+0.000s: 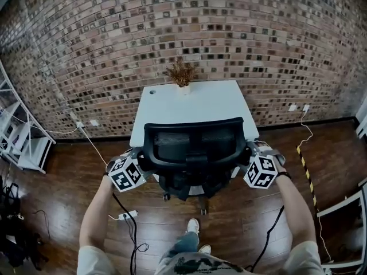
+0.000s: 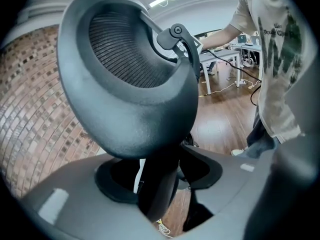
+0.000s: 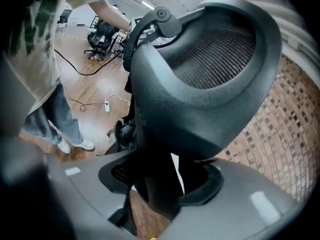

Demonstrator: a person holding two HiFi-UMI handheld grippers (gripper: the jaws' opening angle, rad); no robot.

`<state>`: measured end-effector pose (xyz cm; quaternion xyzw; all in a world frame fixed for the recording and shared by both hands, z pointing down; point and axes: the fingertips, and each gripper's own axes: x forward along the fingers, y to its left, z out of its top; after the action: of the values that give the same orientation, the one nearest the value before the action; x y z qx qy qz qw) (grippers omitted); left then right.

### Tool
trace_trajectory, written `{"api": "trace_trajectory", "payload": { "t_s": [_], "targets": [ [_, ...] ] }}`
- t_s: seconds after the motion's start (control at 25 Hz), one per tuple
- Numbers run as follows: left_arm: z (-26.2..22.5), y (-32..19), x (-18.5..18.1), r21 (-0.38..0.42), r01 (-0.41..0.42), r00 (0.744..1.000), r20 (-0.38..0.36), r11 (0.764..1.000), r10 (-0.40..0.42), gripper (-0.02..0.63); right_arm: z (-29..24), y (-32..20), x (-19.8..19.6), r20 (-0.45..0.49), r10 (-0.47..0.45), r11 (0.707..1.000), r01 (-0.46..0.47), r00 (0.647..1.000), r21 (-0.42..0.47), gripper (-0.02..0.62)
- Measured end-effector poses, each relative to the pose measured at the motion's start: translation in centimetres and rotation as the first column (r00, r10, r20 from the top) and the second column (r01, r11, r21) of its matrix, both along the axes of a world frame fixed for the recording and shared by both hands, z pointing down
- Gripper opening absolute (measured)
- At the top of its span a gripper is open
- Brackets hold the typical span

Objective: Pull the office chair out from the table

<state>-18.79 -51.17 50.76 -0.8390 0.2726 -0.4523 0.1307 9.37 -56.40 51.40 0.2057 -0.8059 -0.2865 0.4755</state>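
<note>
The chair (image 1: 192, 148) stood close against the white table (image 1: 172, 105), its back toward the person. The left gripper (image 1: 135, 166) and right gripper (image 1: 253, 162) were each clenched on a side edge of the backrest. Risk: the smooth curved rim could slide out of the jaws under a pull, and the casters might catch the power strip (image 1: 127, 215) or its cord on the floor. The backrest hid the seat and most of the casters, and the pad contact was hard to make out.

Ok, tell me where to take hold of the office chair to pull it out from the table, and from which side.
Take the backrest by its firm side rims, one gripper per side, from behind: it stands upright with its back away from the table, and the mesh between would likely give. The left gripper and right gripper are shut there.
</note>
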Motion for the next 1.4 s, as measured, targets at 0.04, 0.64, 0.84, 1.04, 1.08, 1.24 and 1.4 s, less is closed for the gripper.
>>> {"api": "trace_trajectory", "payload": {
  "t_s": [0.04,0.64,0.84,1.04,1.08,1.24,1.4],
  "targets": [
    [0.0,0.6,0.0,-0.002,0.002,1.0,0.004,1.0,-0.002,0.267,0.0,0.5,0.0,0.003,0.0,1.0,0.0,1.0,0.004,0.228],
    [0.2,7.9,1.2,0.002,-0.001,1.0,0.01,1.0,0.001,0.267,0.4,7.5,1.2,-0.002,0.053,0.998,-0.053,0.999,0.013,0.233],
    [0.0,10.8,1.7,0.001,-0.01,1.0,0.012,1.0,0.01,0.264,0.2,10.1,1.8,-0.014,0.086,0.996,-0.085,0.996,0.003,0.238],
    [-0.2,13.8,2.4,0.025,-0.021,1.0,0.009,0.999,0.021,0.262,0.2,13.0,2.4,-0.011,0.122,0.992,-0.122,0.992,0.001,0.247],
    [-0.3,14.5,2.5,0.027,-0.024,1.0,0.008,0.999,0.024,0.262,0.2,13.7,2.6,-0.011,0.129,0.992,-0.129,0.992,0.0,0.249],
    [-0.2,17.6,2.5,0.018,-0.024,1.0,0.01,1.0,0.023,0.262,0.3,16.6,2.5,-0.002,0.135,0.991,-0.135,0.991,0.006,0.253],
    [-0.2,20.3,3.7,0.027,-0.028,1.0,0.006,0.999,0.028,0.262,0.3,19.2,3.7,-0.009,0.148,0.989,-0.148,0.989,0.006,0.256]
  ]
}}
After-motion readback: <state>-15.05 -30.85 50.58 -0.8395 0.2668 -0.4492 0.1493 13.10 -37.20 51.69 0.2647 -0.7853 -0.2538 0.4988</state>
